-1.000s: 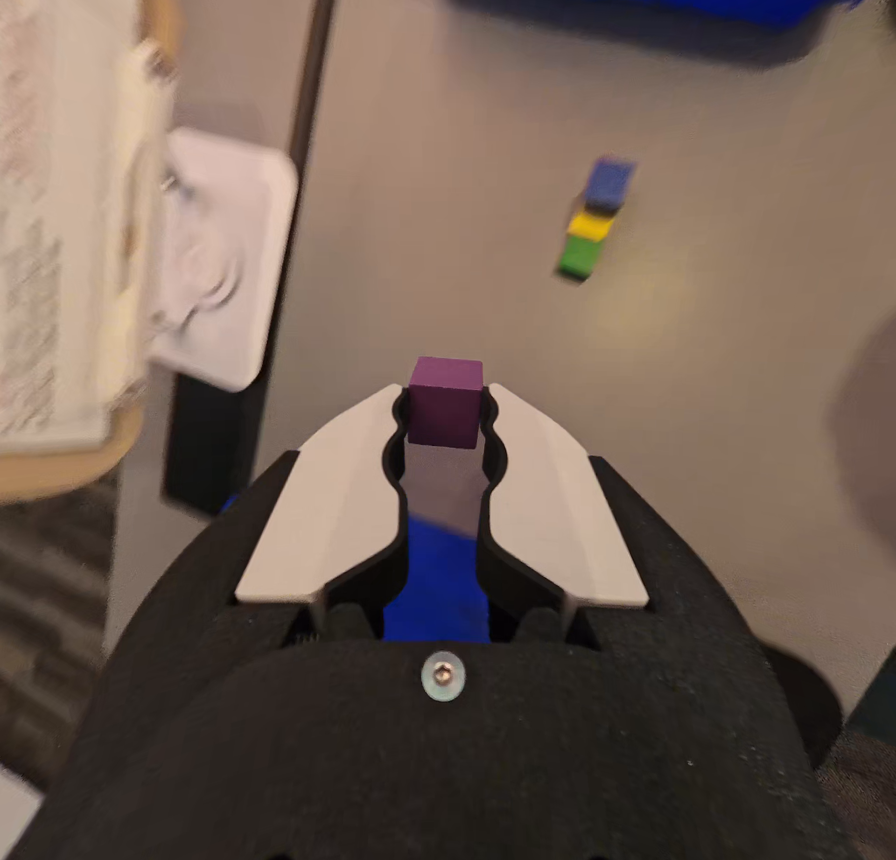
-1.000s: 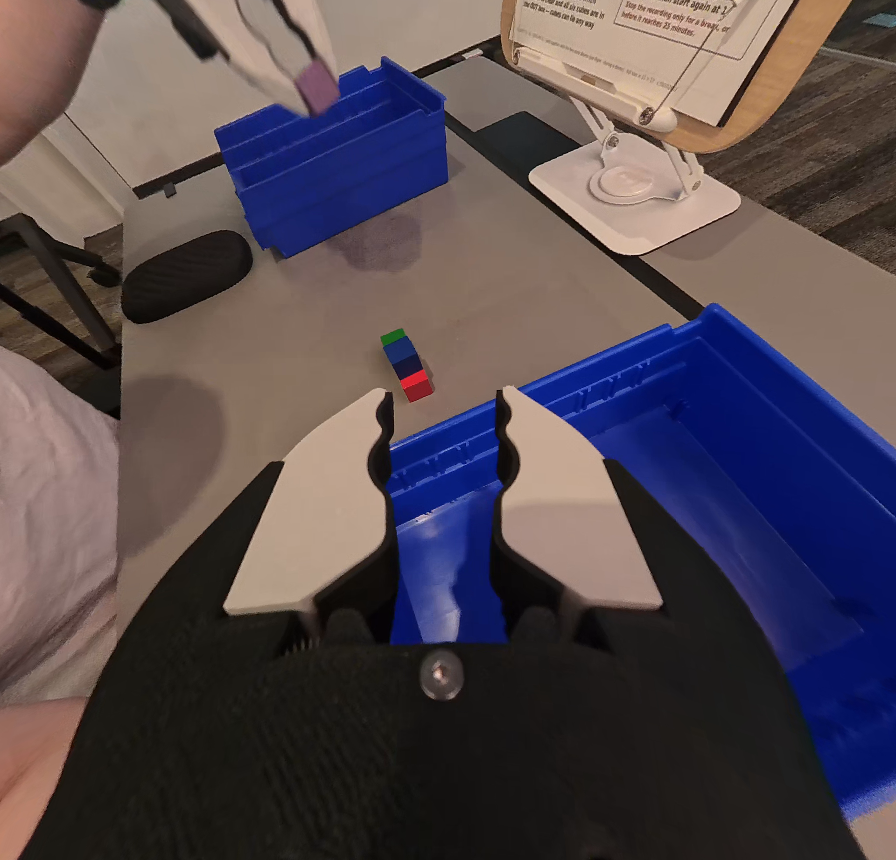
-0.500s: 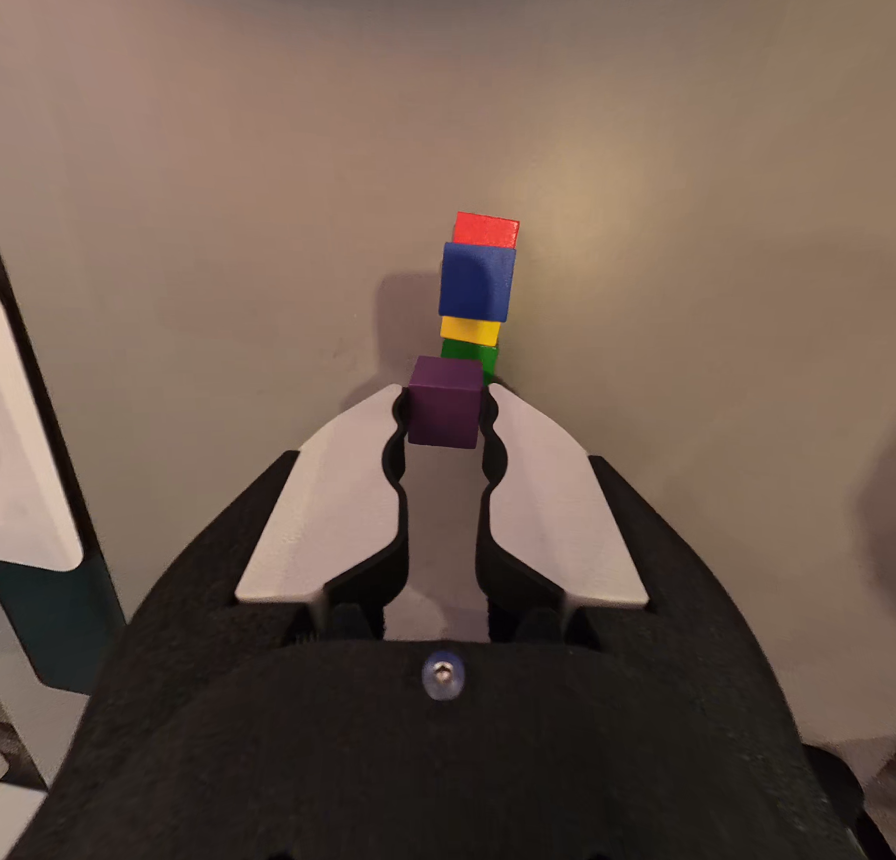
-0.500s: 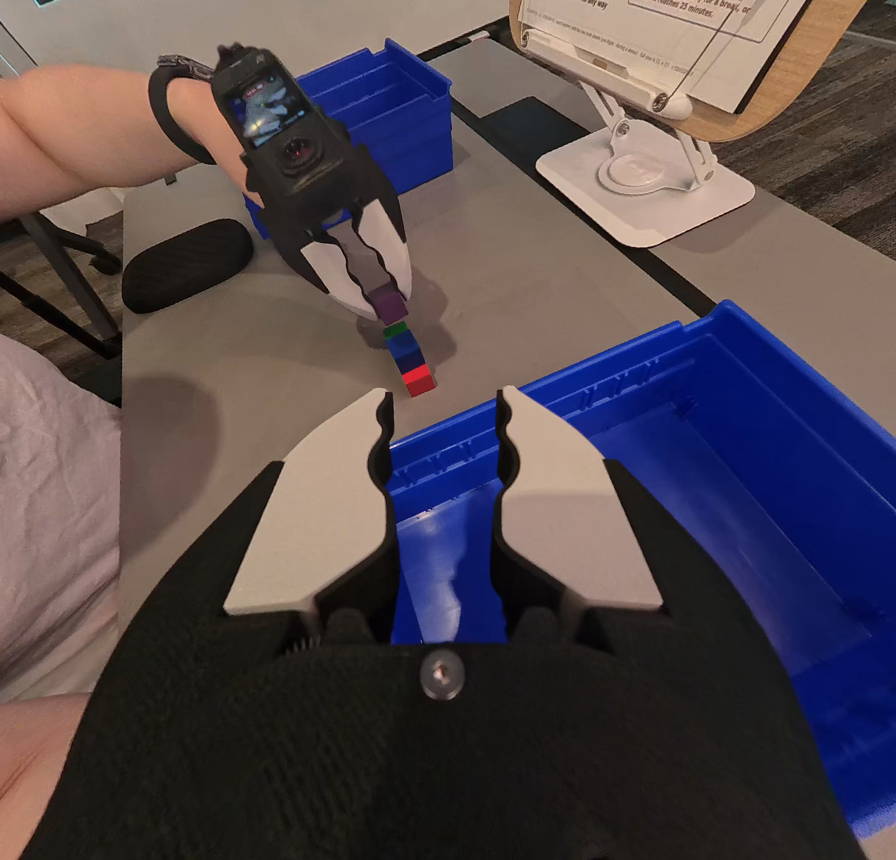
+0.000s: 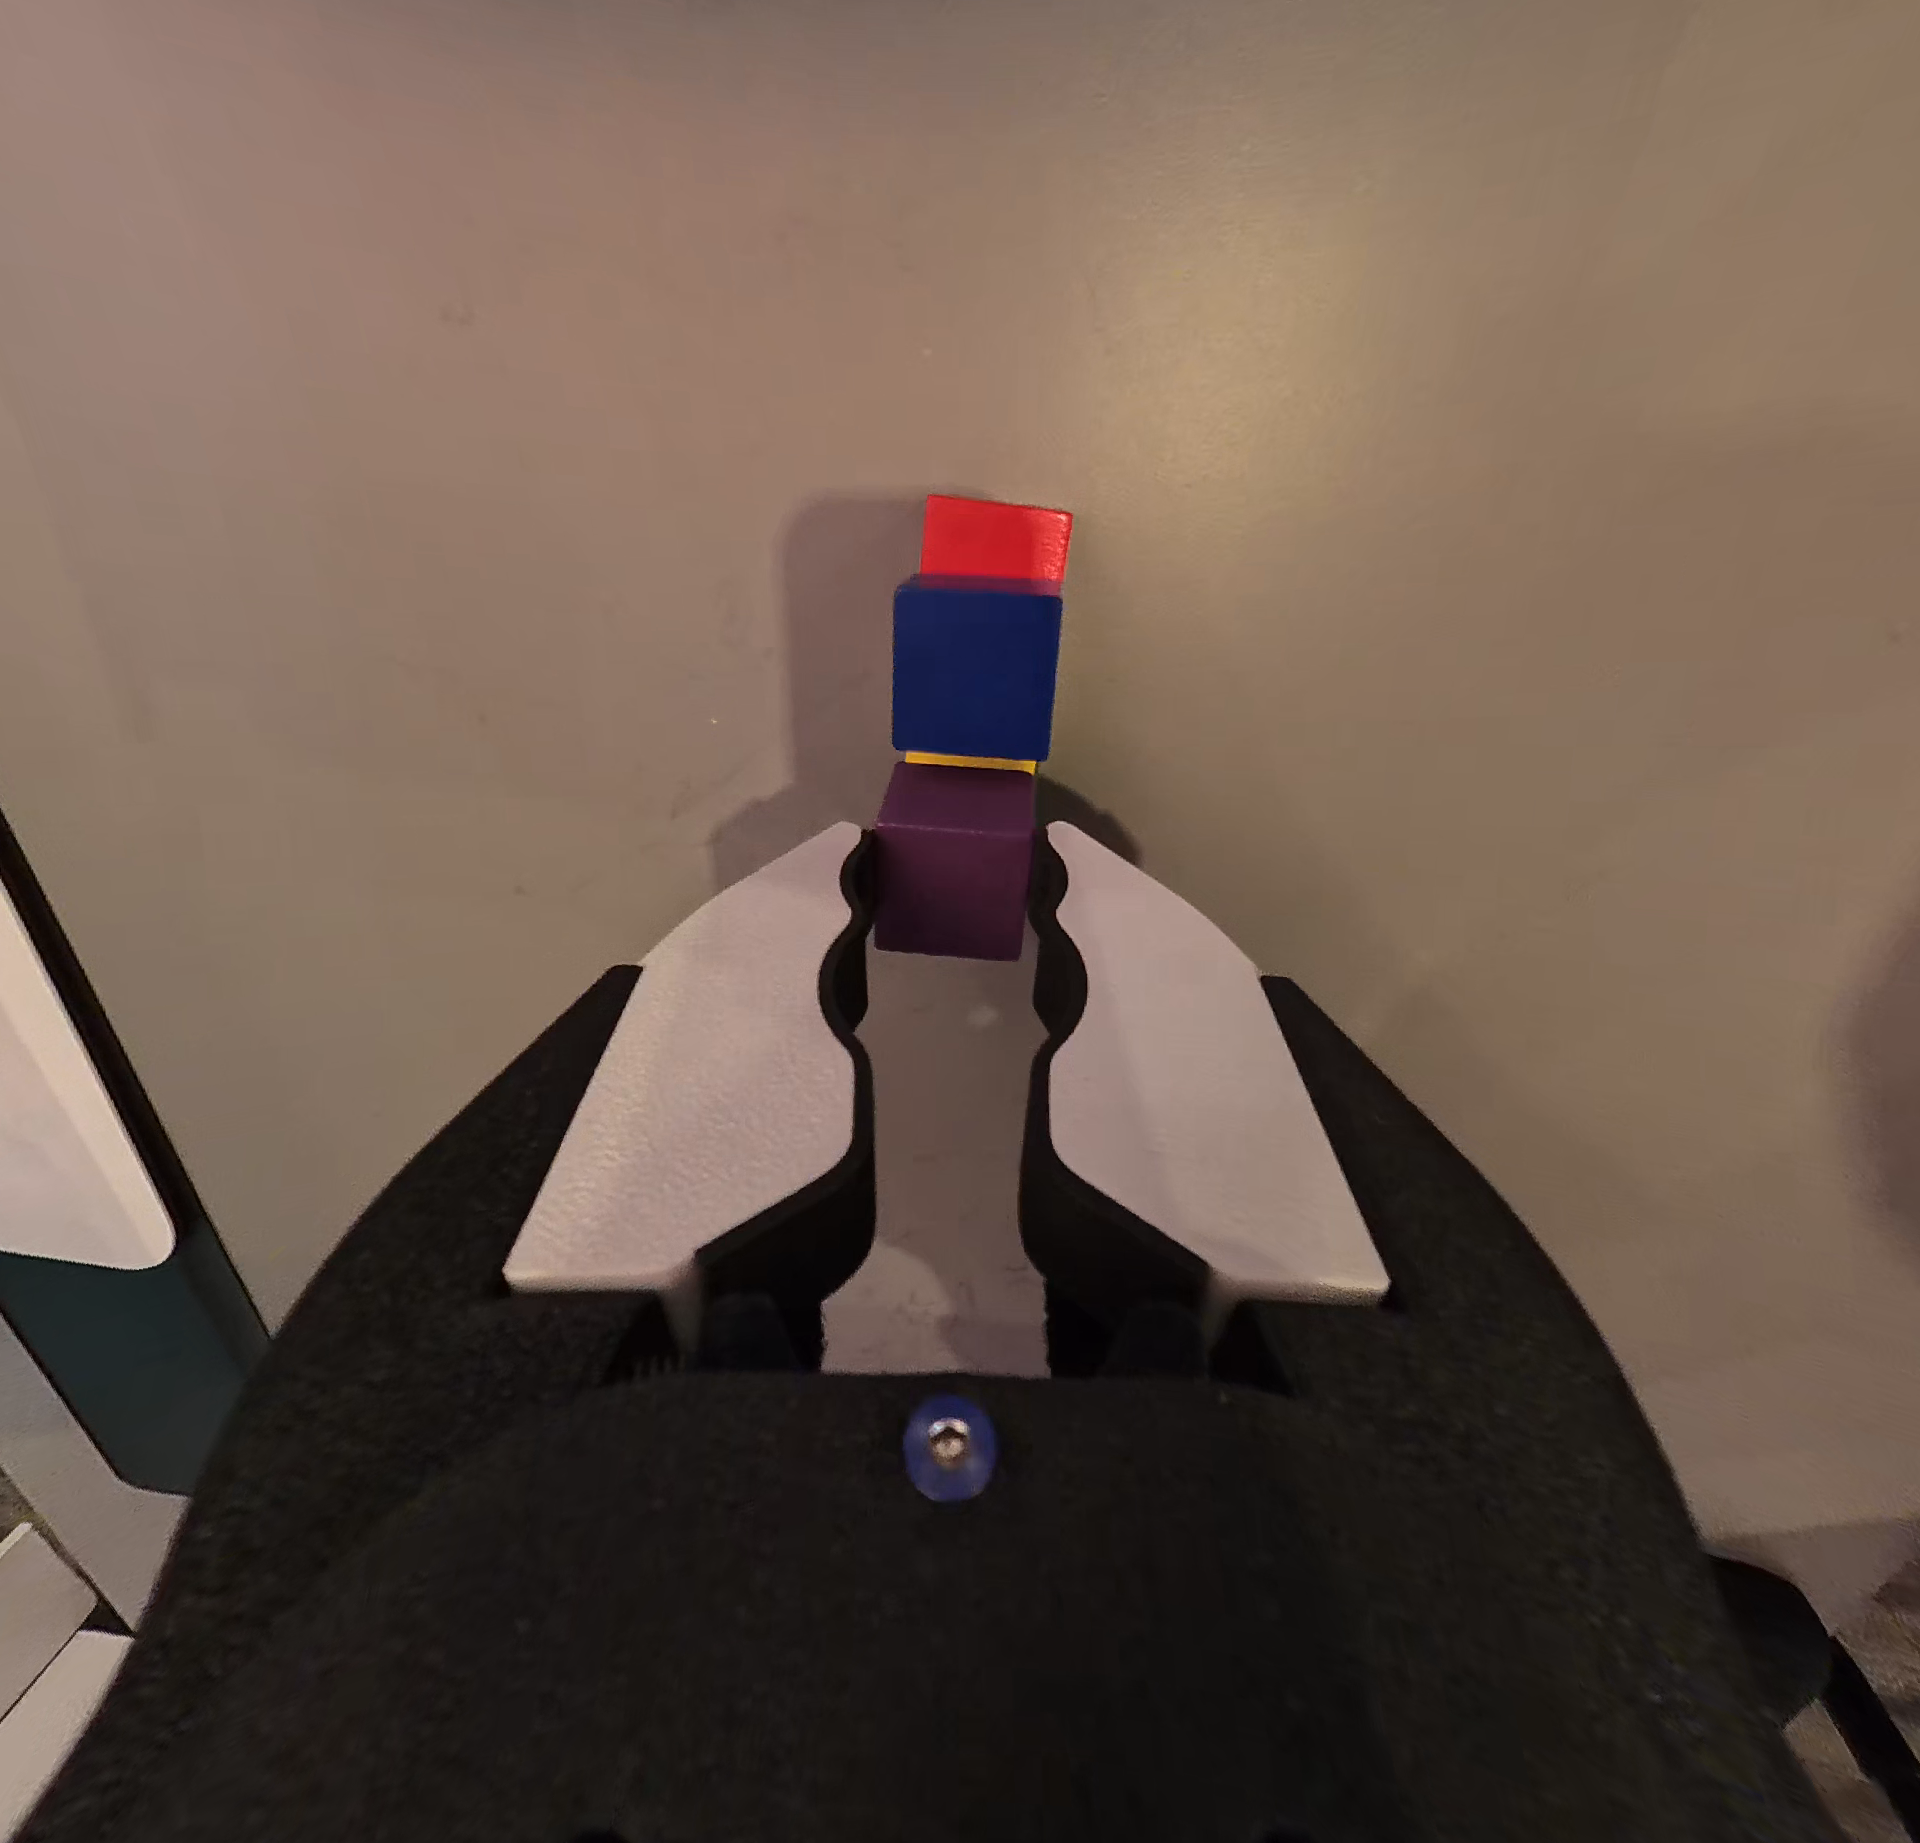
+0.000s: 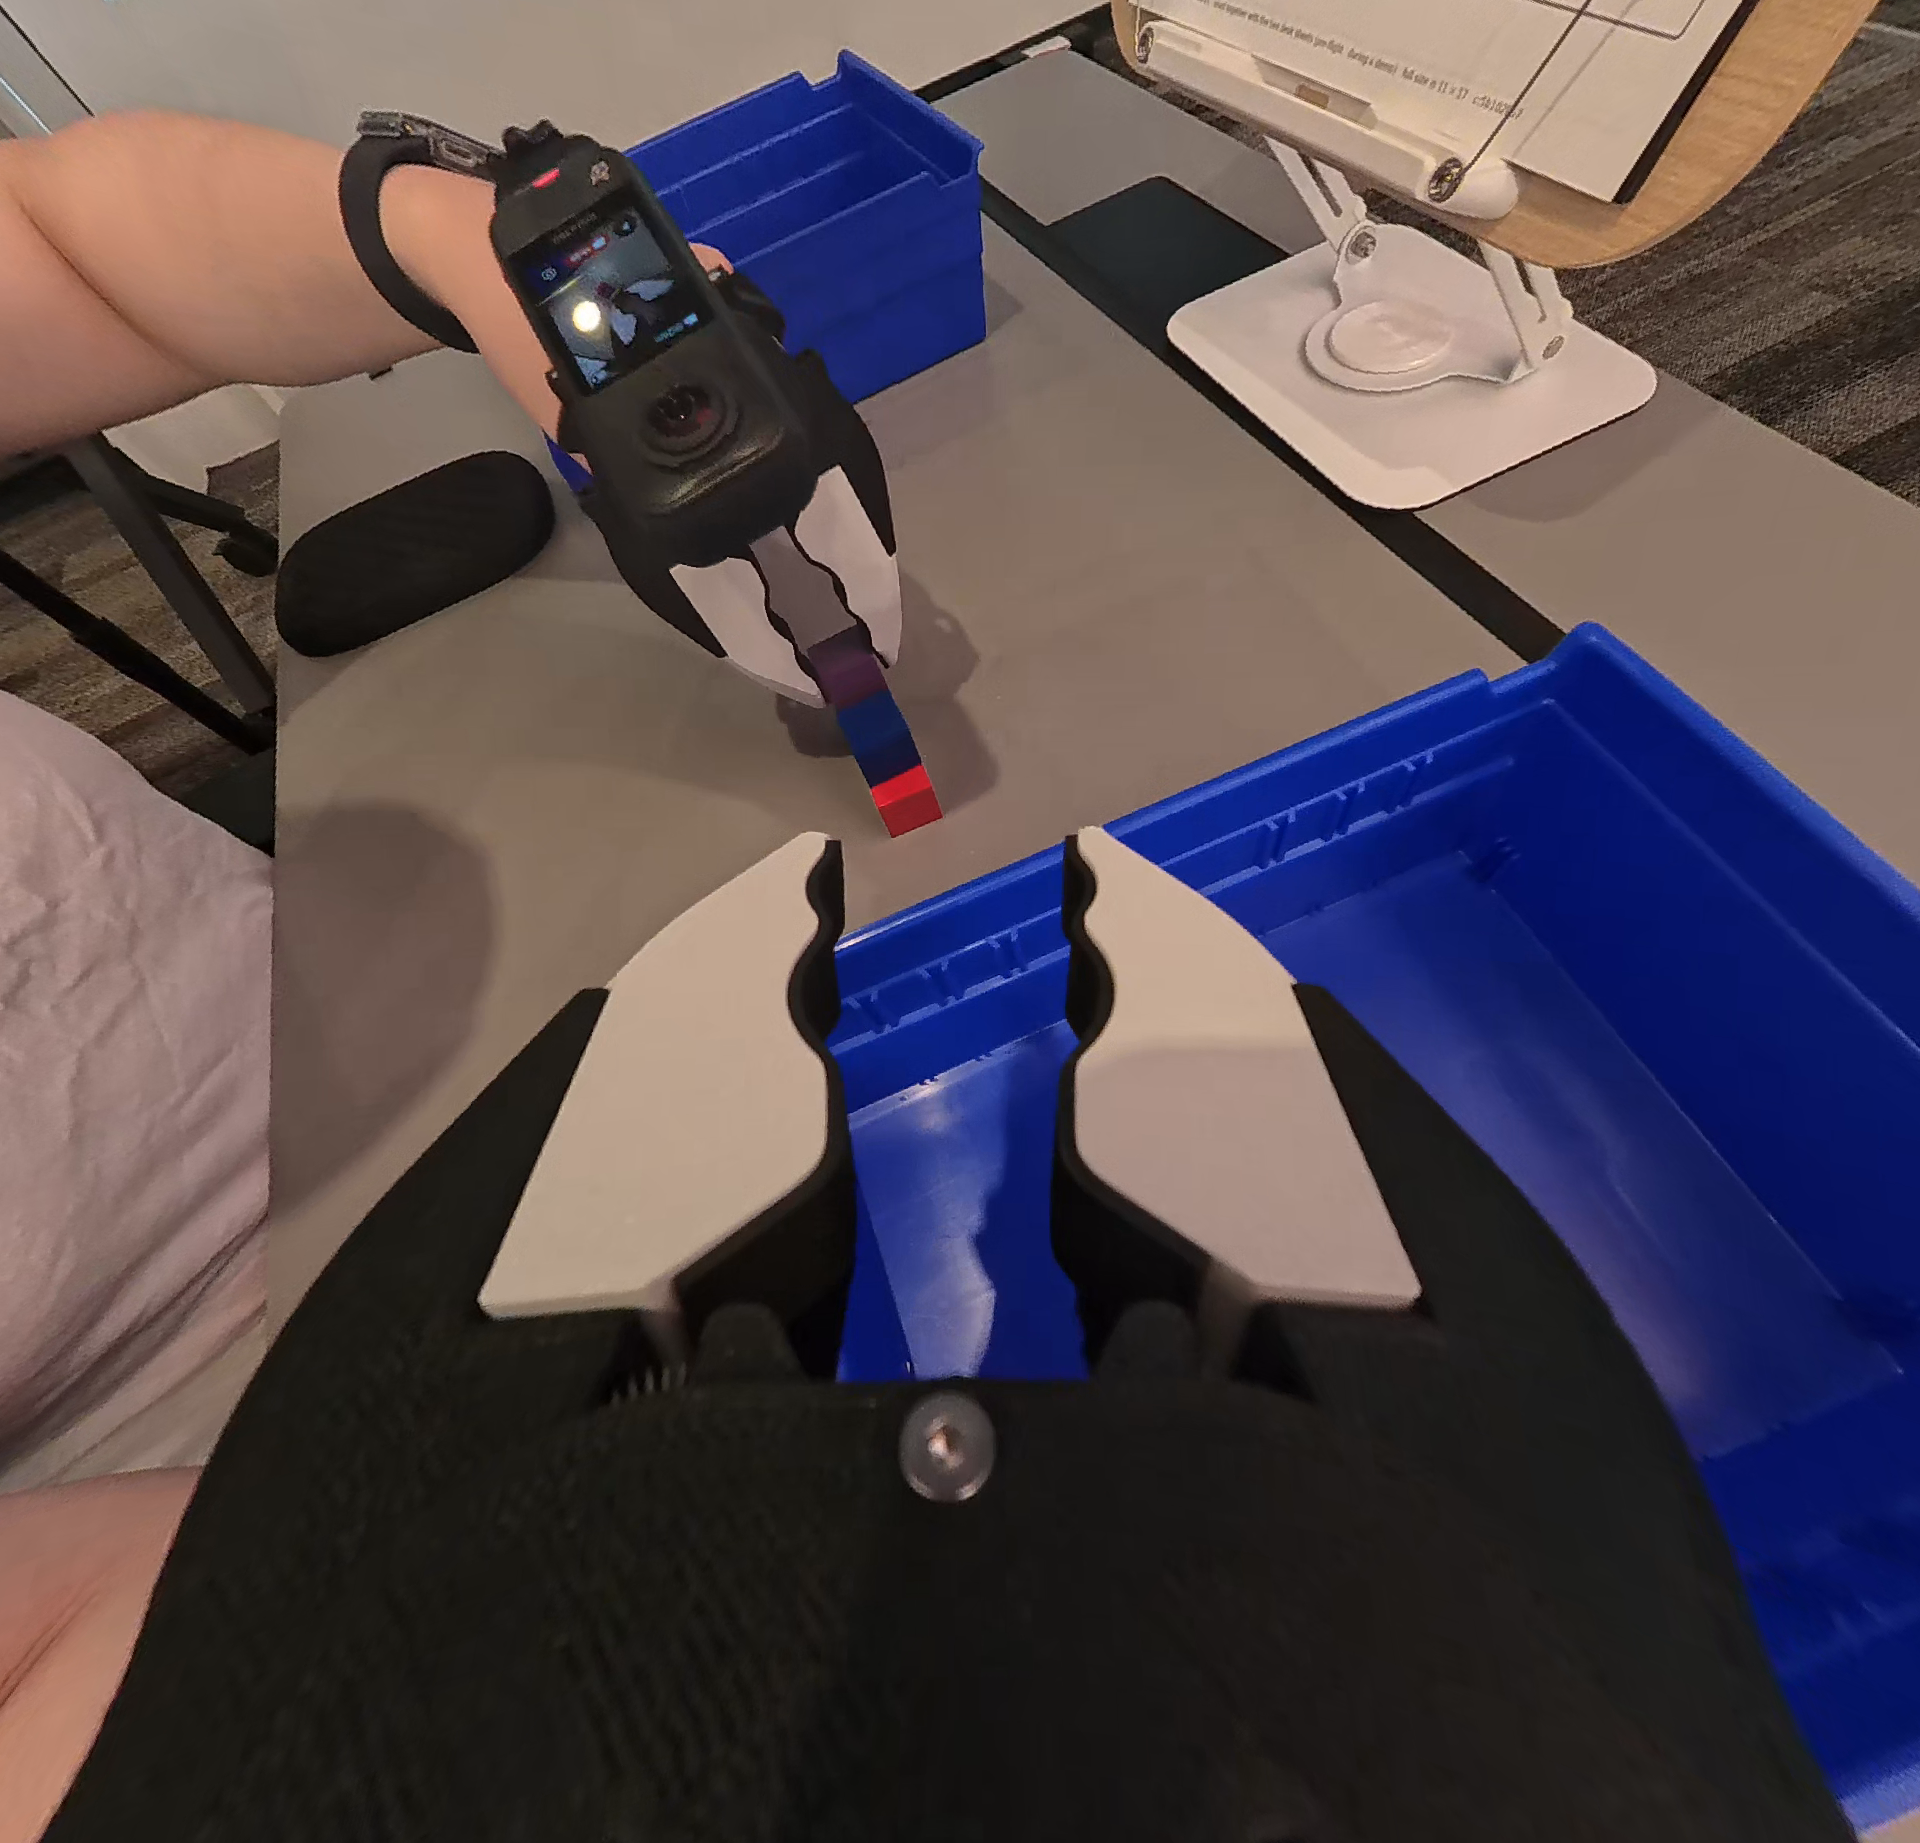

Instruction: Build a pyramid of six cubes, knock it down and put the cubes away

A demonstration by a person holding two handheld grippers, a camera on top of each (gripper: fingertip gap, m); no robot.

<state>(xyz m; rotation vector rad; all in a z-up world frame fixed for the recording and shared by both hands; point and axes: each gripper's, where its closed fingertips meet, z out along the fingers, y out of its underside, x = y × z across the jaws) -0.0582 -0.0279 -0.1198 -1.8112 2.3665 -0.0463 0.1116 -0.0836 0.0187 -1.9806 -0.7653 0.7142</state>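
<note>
My left gripper (image 5: 952, 858) is shut on a purple cube (image 5: 954, 884) and holds it right against a short line of cubes on the grey table (image 5: 416, 443). Beyond the purple cube are a thin strip of a yellow cube (image 5: 971, 760), a raised blue cube (image 5: 977, 666) and a red cube (image 5: 997, 538). The purple cube hides whatever is under it. The right wrist view shows the left gripper (image 6: 842, 666) tilted down, with the purple cube (image 6: 844, 669) beside the blue cube (image 6: 878, 733) and the red cube (image 6: 906, 801). My right gripper (image 6: 951, 848) is open and empty over the near blue bin (image 6: 1558, 962).
A second blue bin (image 6: 831, 224) stands behind the left gripper. A black padded rest (image 6: 410, 546) lies at the table's left. A white document stand (image 6: 1403, 359) is at the back right, and its base shows in the left wrist view (image 5: 62, 1118). A person's arm (image 6: 187, 266) reaches in from the left. One gripper's finger ends stand about 25 cm off the other's.
My left gripper has carried the purple cube from near the far bin down to the line of cubes and now covers the green cube. My right gripper has stayed over the near bin.
</note>
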